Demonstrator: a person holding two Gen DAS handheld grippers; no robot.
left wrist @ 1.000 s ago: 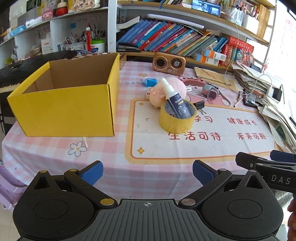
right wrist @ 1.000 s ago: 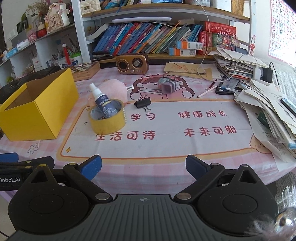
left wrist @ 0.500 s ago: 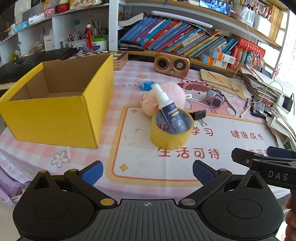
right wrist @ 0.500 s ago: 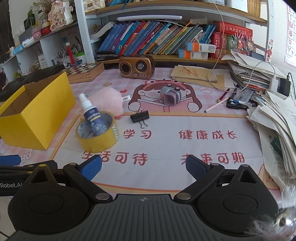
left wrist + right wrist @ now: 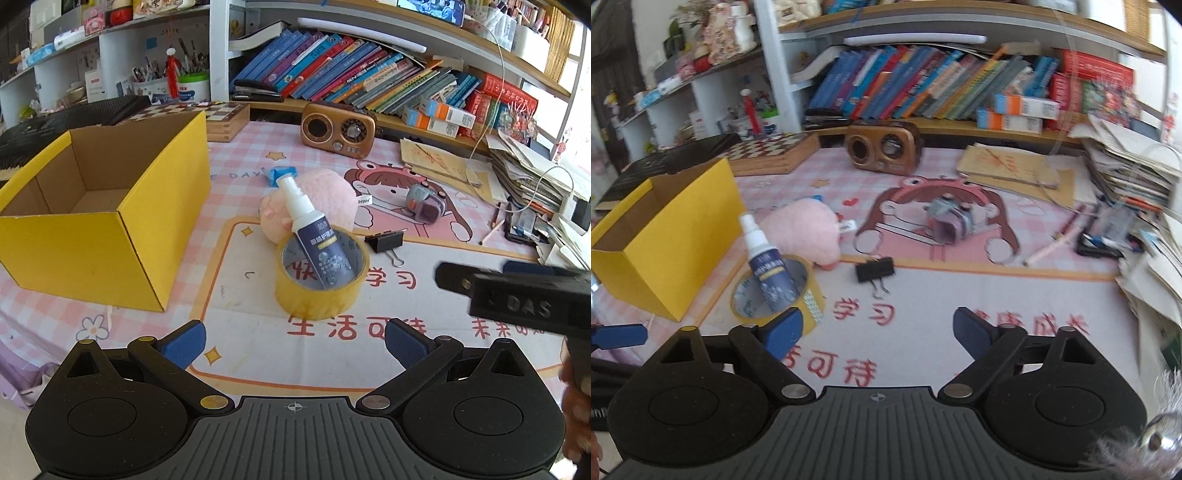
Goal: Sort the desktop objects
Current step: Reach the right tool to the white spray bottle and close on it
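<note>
An open yellow cardboard box (image 5: 96, 236) (image 5: 665, 243) stands empty at the left. A yellow tape roll (image 5: 321, 295) (image 5: 812, 299) lies on the mat with a small spray bottle (image 5: 310, 229) (image 5: 764, 262) leaning inside it. A pink plush toy (image 5: 325, 195) (image 5: 805, 229) lies just behind. A black binder clip (image 5: 386, 240) (image 5: 875, 271) and a small grey-purple gadget (image 5: 424, 203) (image 5: 951, 218) lie further right. My left gripper (image 5: 293, 341) is open and empty, just short of the tape roll. My right gripper (image 5: 877, 328) is open and empty, short of the binder clip.
A brown retro radio (image 5: 338, 129) (image 5: 884, 147) and a chessboard box (image 5: 772, 151) stand at the back under a shelf of books (image 5: 351, 81). Stacks of paper, pens and cables (image 5: 1126, 206) crowd the right side. A blue wrapper (image 5: 282, 173) lies behind the plush.
Both grippers have moved forward over the table toward the objects; the tape roll and binder clip now appear closer. The right gripper is still moving, its view blurred. Nothing was grasped.
</note>
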